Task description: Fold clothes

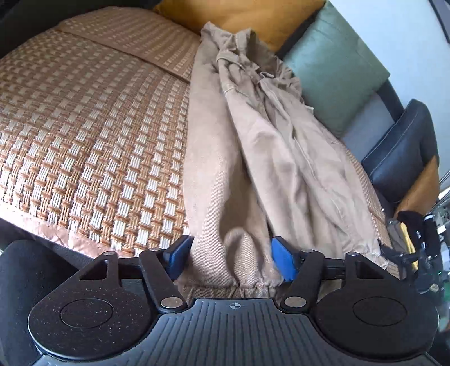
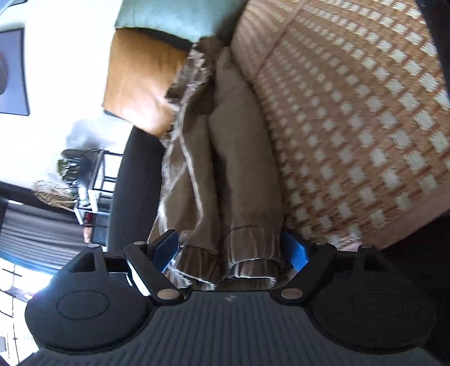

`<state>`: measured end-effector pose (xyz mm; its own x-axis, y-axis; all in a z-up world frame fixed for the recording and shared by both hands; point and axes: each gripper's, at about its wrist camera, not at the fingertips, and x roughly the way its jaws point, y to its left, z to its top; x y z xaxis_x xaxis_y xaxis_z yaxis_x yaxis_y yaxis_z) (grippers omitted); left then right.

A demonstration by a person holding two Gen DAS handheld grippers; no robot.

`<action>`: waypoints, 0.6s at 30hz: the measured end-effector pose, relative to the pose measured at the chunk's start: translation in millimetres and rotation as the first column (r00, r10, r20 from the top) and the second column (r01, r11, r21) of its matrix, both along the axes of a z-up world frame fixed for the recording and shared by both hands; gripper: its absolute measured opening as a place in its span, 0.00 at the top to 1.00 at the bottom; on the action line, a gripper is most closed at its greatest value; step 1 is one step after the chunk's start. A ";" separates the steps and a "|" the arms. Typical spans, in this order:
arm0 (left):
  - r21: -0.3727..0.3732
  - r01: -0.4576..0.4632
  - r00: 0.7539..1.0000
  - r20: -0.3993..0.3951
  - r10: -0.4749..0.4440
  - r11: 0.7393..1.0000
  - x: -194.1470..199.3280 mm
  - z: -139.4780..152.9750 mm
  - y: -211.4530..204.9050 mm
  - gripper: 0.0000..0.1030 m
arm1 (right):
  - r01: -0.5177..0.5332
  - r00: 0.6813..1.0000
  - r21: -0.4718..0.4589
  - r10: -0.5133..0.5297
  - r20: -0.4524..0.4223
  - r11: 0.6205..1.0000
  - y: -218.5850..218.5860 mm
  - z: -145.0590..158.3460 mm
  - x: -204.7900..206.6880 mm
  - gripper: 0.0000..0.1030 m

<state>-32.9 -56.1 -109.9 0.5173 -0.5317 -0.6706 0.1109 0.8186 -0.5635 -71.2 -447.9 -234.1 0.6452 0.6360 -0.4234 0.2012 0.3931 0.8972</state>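
Lying lengthwise on a woven mat point(image 1: 92, 135), tan trousers point(image 1: 253, 157) with cuffs cut off at 6 o'clock, left gripper point(image 1: 230, 257) and right gripper point(image 2: 230, 250) jaws apart around cuffs, right view blurred, cushions point(image 1: 334, 76) at 1 o'clock.

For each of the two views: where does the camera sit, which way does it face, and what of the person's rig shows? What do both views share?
Left wrist: sits on the left gripper, looking along the tan trousers towards the mustard cushion; open blue pads flank a cuff.
Right wrist: sits on the right gripper, rolled sideways, looking up the trousers; open pads flank two cuffs.
Shared: trousers, woven mat, mustard cushion and green cushion.
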 end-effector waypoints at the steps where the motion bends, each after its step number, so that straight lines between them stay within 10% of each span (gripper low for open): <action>1: 0.002 -0.003 1.000 0.001 0.003 1.000 -1.4 1.3 -0.9 0.28 | 0.005 1.000 0.009 -0.005 -0.007 1.000 -0.7 -1.9 -0.9 0.20; 6: -0.096 -0.021 1.000 -0.012 0.020 0.995 -2.5 2.4 0.5 0.23 | -0.006 1.000 -0.020 0.005 -0.014 1.000 8.4 -0.6 1.9 0.19; 15: -0.029 -0.068 0.998 0.007 0.068 0.997 -3.3 -0.7 -15.9 0.20 | -0.007 1.000 -0.041 0.007 0.004 0.999 10.8 0.0 -2.3 0.27; 18: 0.092 -0.059 0.998 0.029 0.057 0.994 -3.4 6.1 -31.1 0.43 | -0.011 1.000 -0.057 0.011 -0.002 0.998 20.0 -2.9 1.9 0.28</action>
